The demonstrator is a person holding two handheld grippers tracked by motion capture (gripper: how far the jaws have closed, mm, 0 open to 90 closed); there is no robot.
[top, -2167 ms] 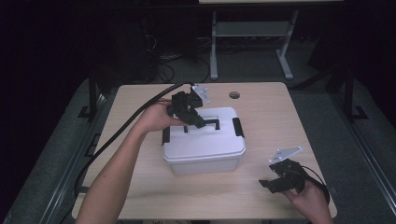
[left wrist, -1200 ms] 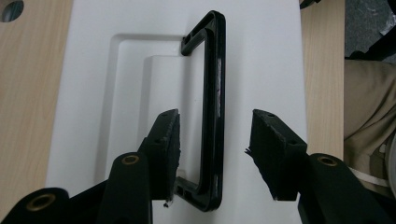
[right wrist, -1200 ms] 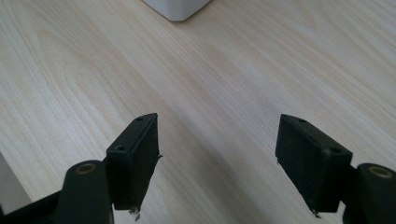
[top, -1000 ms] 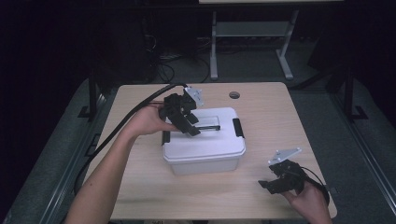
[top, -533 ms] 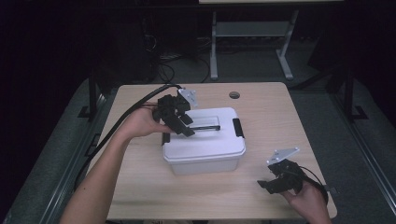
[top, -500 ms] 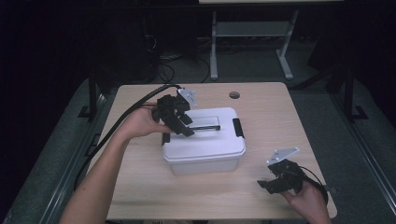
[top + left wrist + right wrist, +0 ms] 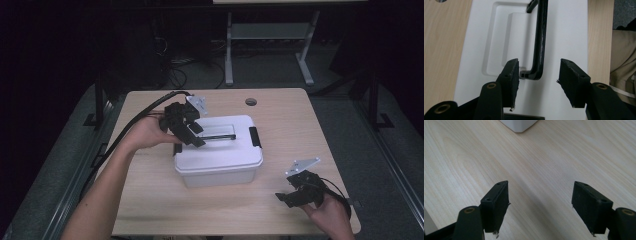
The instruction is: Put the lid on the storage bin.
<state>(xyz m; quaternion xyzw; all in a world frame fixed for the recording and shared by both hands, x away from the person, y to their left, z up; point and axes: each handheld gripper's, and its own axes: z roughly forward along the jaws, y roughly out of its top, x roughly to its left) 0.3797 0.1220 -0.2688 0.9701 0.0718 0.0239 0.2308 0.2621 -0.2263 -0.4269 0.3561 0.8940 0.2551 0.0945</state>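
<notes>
The left tongs [image 7: 537,81] stand apart, just opened further, around the end of the black handle [image 7: 540,42] on the white box [image 7: 220,157]. The right tongs [image 7: 540,206] stand wide, empty, over the tabletop [image 7: 549,160].

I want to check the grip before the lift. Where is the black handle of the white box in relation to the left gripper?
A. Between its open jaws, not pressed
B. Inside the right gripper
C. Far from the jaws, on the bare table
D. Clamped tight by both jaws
A: in the left gripper view, the black handle on the white box lies between the left gripper jaws, with a gap on the right.
</notes>
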